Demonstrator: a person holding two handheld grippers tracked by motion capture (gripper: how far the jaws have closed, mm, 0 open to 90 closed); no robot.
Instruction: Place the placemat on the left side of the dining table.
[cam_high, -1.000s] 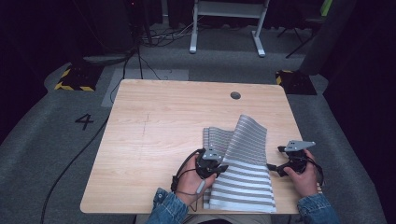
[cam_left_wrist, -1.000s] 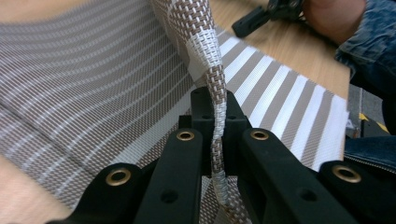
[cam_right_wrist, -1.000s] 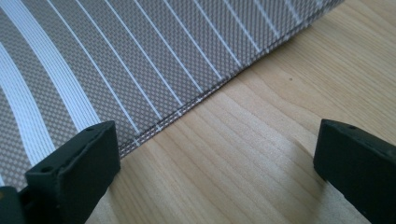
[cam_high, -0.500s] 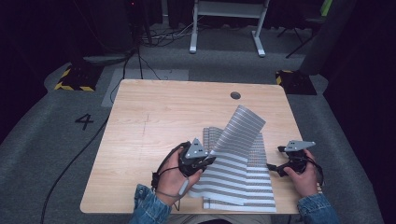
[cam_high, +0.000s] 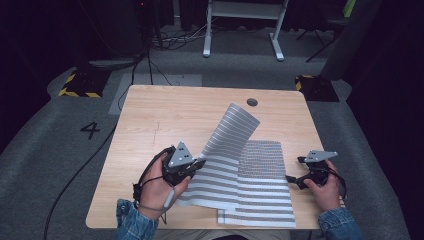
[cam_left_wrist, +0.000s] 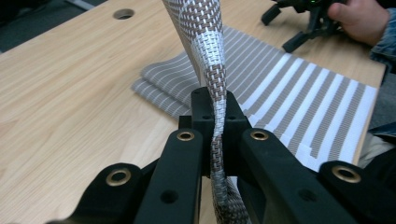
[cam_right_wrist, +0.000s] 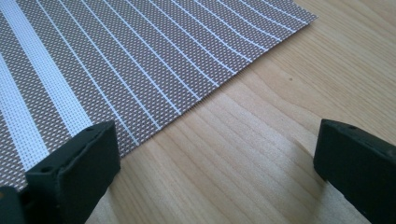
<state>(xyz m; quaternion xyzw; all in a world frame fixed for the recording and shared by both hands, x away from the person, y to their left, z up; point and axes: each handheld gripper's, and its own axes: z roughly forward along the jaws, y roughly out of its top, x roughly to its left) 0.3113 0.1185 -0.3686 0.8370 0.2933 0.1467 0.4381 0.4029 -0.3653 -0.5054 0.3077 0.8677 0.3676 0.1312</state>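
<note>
The left gripper (cam_high: 196, 167) is clamping an edge of the grey-and-white striped woven placemat (cam_high: 235, 145), its two black jaws pinched tight on the weave, as the left gripper view confirms (cam_left_wrist: 215, 140). Compared with the earlier high-view frames, this gripper is now standing further toward 9 o'clock and higher off the light wooden table (cam_high: 150, 125). The flap it carries is peeling further open: what was a low fold over the mat's middle is now rising as a long strip, its free corner pointing toward 1 o'clock near the round cable hole (cam_high: 252, 102).

Judgement: the mat is being unfolded, not folded. More of the lower layer is showing than before, so the work looks roughly midway, with the raised flap yet to be laid flat.

The right gripper (cam_high: 296, 179) is resting at 4 o'clock of the table, unchanged from the earlier frames. Its jaws are standing wide apart with bare wood between them; the mat's right edge (cam_right_wrist: 140, 70) is lying just beside one jaw, not between them.

Count:
- placemats: one, lying in the near right part of the table, partly lifted
- grippers: two, one per hand
- tables: one
- cable holes: one
</note>
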